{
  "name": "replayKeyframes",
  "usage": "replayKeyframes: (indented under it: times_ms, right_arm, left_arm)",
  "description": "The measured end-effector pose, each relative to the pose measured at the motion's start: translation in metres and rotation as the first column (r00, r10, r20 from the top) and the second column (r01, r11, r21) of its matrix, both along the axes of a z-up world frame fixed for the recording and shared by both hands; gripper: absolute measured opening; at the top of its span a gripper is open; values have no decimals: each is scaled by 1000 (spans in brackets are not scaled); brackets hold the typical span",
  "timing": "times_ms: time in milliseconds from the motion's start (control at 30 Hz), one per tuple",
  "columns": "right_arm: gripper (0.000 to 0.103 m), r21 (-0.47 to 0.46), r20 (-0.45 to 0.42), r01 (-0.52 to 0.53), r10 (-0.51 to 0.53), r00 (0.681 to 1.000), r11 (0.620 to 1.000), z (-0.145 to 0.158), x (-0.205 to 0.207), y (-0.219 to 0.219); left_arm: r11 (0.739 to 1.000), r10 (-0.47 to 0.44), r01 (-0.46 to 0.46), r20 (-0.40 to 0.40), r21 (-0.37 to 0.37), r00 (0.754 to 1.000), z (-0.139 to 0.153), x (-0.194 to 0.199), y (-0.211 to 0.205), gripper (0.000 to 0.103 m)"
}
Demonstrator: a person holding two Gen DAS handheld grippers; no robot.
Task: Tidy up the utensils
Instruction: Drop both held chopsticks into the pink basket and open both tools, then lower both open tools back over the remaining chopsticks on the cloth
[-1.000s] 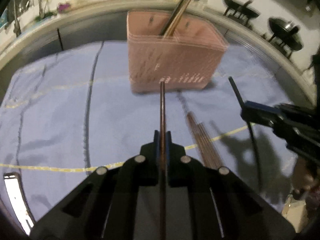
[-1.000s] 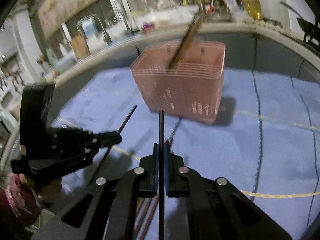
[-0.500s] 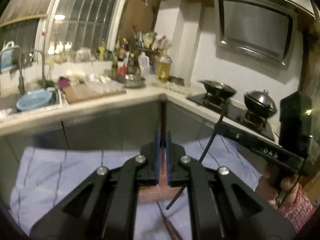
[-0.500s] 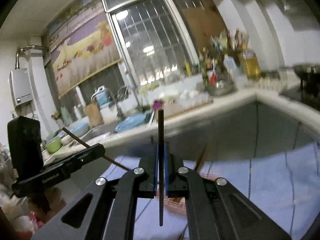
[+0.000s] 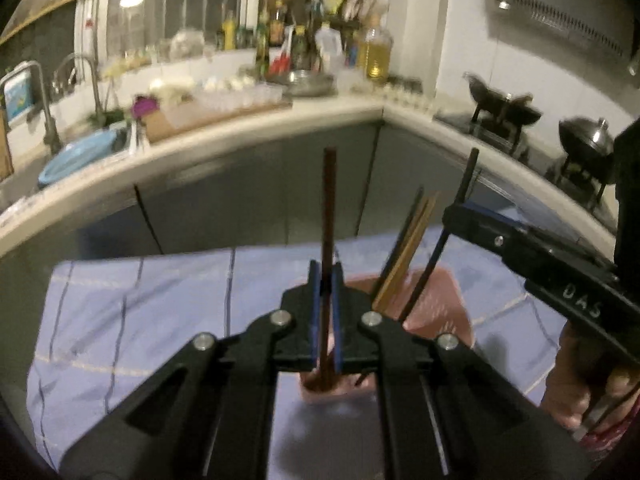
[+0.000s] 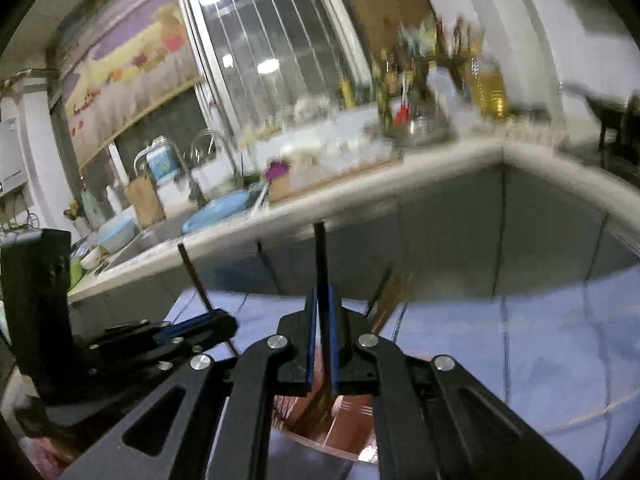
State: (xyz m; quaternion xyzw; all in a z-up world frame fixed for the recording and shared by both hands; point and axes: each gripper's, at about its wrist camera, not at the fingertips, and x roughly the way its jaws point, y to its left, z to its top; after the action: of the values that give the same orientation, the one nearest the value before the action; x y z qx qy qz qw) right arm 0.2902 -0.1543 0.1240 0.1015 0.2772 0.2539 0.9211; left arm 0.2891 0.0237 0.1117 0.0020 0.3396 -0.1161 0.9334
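1. The left gripper (image 5: 326, 312) is clenched on 1 long reddish-brown wooden chopstick (image 5: 329, 216), held upright, its lower end already down inside the pink slotted plastic basket (image 5: 448, 312), which stands on the blue checked cloth (image 5: 132, 320) over the worktop.
2. The right gripper (image 6: 323, 340) pinches 1 thin black chopstick (image 6: 321, 264) the same way, also upright, and its lower end dips toward the basket's mouth just below (the left view suggests the tip is inside, though blur keeps me from swearing to it).
3. A bundle of tan and dark chopsticks (image 5: 408, 248) already leans in the basket's far right part, between the 2 held sticks as seen from the left.
4. To do this well, I'd say: keep each stick near vertical, lower until the tip is close to the basket floor, then ease the fingers apart, so nothing bounces out.
5. Let go of 1 at a time; the 2 grippers are near each other, and a knock could tip the light basket.
6. Aim each stick toward the leaning bundle so they end up grouped.
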Motion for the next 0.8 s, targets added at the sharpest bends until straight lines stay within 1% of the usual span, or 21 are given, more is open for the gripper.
replayKeyframes:
  times_ms: [67,100,167,233,300,333,400,467,533,600,633,667,700,733,767,800]
  right_arm:
    - [11,10,-46,-11,11,999,1000,-6,-2,0]
    - [13,16,-48,-8,9,999,1000,-5,-6,-2]
    - [17,40,-29,2,-1,1000,999,4,-18,-7]
    - [24,58,-4,8,-7,1000,998,15,-31,-11]
    - [38,84,31,13,-16,999,996,29,-49,-19]
    - [40,91,45,16,-20,999,996,33,-56,-22]
    - [41,92,74,21,-28,997,996,41,-79,-31]
    - [41,78,78,18,-24,997,997,37,-105,-38]
    - [41,46,50,23,-26,998,999,20,-128,-43]
    - [40,-11,-25,15,-16,1000,1000,-16,-153,-44]
    - [39,-45,-67,11,-14,998,999,-36,-164,-43]
    - [35,-91,-115,1,-11,993,996,-64,-180,-41]
    - [30,-123,-153,-15,-4,988,992,-84,-192,-38]
    - [28,-145,-186,-31,4,983,989,-100,-201,-34]
    - [25,-170,-235,-57,15,972,984,-121,-214,-29]
    - [22,-181,-271,-75,24,962,981,-137,-224,-25]
  left_arm:
    - [1000,5,-6,-16,-12,1000,-6,-5,1,6]
    - [1000,12,-12,-14,-22,1000,-5,-10,3,6]
    - [999,34,-33,19,-42,999,6,-23,7,6]
    - [997,54,-50,69,-55,996,20,-41,10,6]
    - [996,69,-60,125,-68,990,36,-64,13,6]
    - [996,70,-59,156,-74,985,44,-80,15,6]
    - [995,70,-56,182,-81,981,49,-102,17,6]
    - [995,57,-41,182,-89,982,40,-131,21,6]
    - [996,41,-29,146,-82,988,19,-152,22,6]
    - [997,21,-15,79,-70,997,-13,-168,23,6]
    - [998,0,1,18,-58,1000,-39,-178,21,6]
    - [999,-13,12,-20,-51,1000,-54,-183,20,6]
    - [998,-34,31,-64,-47,997,-71,-190,17,6]
    - [997,-69,62,-129,-55,989,-94,-198,12,6]
    - [995,-82,72,-164,-65,983,-105,-203,10,6]
    - [992,-108,90,-216,-90,970,-121,-209,5,6]
